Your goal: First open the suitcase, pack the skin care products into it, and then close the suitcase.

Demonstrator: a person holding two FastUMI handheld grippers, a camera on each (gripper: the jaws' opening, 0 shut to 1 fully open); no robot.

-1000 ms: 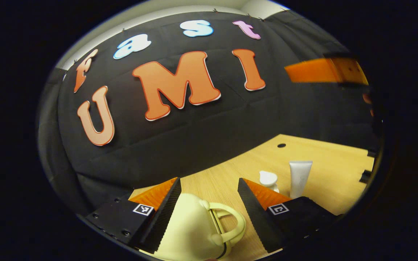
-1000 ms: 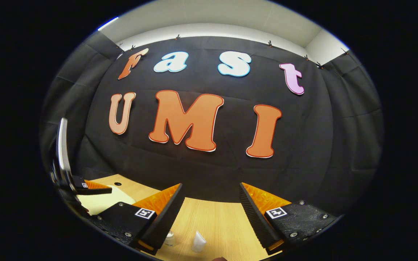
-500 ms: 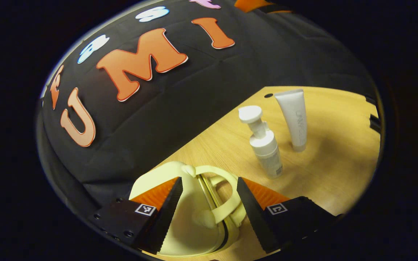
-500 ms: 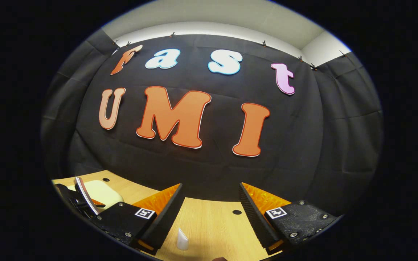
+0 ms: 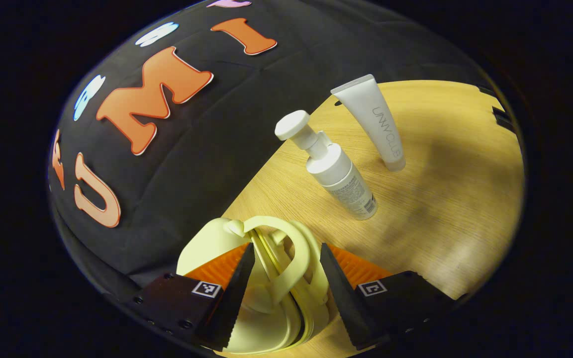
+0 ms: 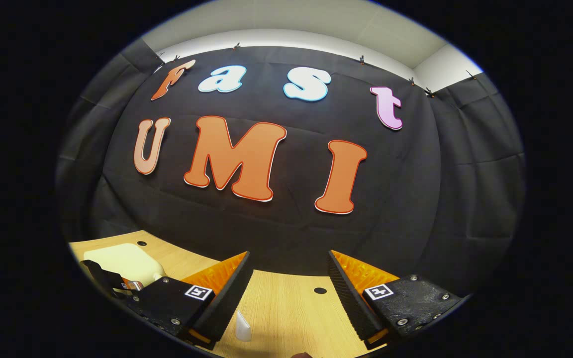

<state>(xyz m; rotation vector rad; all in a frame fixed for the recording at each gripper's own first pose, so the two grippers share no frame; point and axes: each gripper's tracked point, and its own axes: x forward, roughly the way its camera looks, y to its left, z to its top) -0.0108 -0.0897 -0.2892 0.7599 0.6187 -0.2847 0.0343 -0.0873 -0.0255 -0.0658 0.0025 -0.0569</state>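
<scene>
Suitcase (image 5: 227, 238) closed on table (image 5: 440, 199); left tool (image 5: 282, 293) released around handle (image 5: 286, 258); right tool (image 6: 289, 293) released.

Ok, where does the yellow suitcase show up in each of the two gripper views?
Left gripper view: suitcase at bottom centre, its handle inside the open left gripper.
Right gripper view: suitcase at the lower left edge, on the table.
Shared landmark: the white tube, upper right of centre in the left gripper view, bottom centre in the right.
</scene>
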